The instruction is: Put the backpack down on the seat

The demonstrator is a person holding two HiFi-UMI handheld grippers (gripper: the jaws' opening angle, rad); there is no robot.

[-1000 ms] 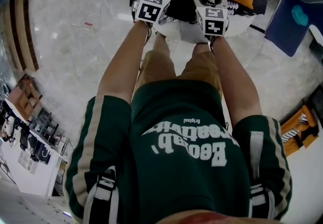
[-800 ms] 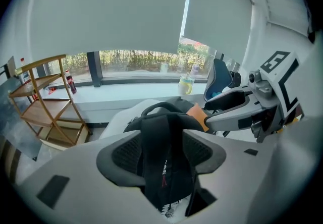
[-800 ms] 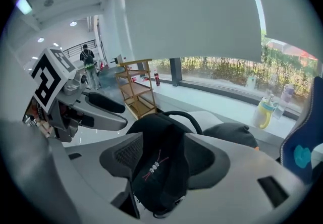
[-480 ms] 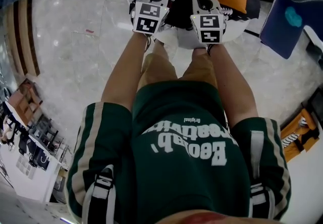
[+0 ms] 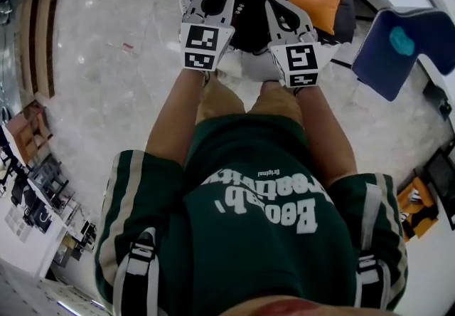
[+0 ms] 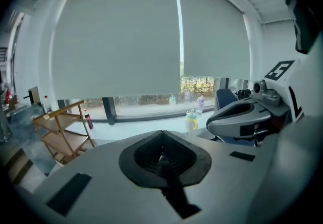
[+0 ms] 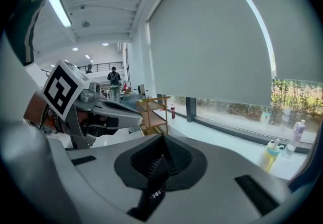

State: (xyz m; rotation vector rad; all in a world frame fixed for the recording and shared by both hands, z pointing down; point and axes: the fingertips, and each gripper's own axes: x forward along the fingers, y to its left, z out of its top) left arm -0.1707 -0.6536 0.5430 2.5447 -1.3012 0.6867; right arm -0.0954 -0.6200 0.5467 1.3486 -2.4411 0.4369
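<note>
The left gripper (image 6: 162, 158) and right gripper (image 7: 160, 160) are each closed tight on 1 thin black strap (image 6: 170, 190) of the backpack (image 5: 249, 5), which is held far ahead above the white seat (image 5: 254, 65). A narrow strap could be lost if the load swings. The landing spot is crowded on the right by an orange cushion (image 5: 314, 6); a blue chair (image 5: 398, 40) is set well apart.

Below blind's (image 6: 116, 36) left end, wooden rack (image 6: 60, 134) and dark bottle (image 6: 88, 119); below its middle, yellow bottle (image 6: 192, 121); below right end, blue chair (image 6: 225, 100).
</note>
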